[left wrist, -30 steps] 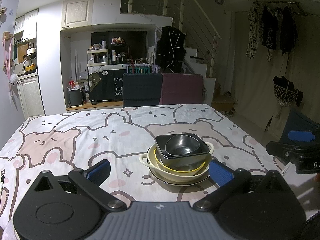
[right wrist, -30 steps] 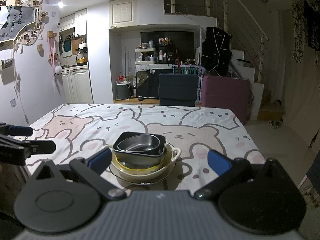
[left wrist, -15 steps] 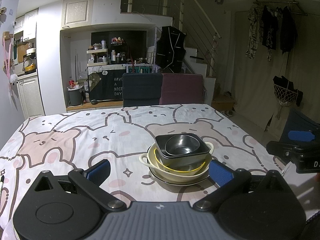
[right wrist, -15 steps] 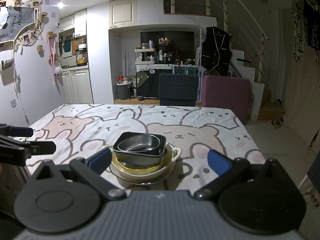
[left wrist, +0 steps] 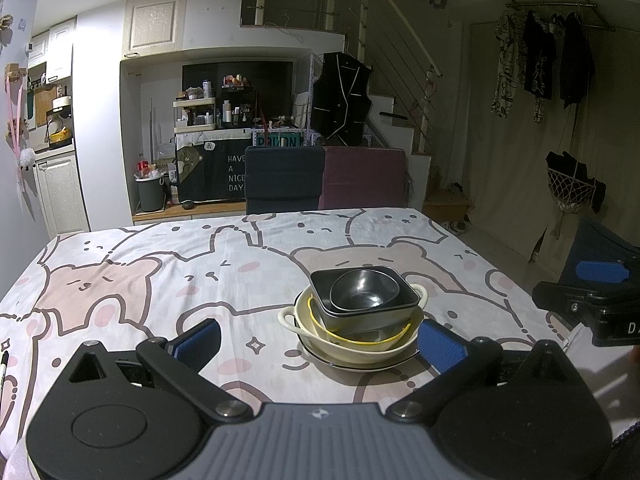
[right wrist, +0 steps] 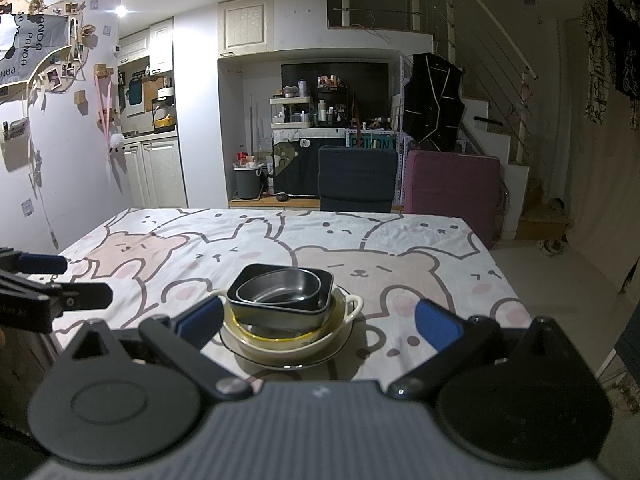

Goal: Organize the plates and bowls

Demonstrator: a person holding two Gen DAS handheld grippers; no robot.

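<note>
On the counter [left wrist: 160, 280] I see the bowls [left wrist: 364, 292] nested on a plate [right wrist: 336, 354], one stack. My left hand-held gripper [left wrist: 320, 338] and right hand-held gripper [right wrist: 320, 322] hang released, empty. That fits stacking finished or unstacking ahead; I can't judge which.

table [left wrist: 120, 280]: bear-print cloth | plate [left wrist: 320, 354] under stacked bowls, near front edge | pen [left wrist: 4, 364] at left edge

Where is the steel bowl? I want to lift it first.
The steel bowl tops the stack, nested in the dark square dish above the cream bowl. In both views it sits mid-table, just ahead of the open grippers.
</note>
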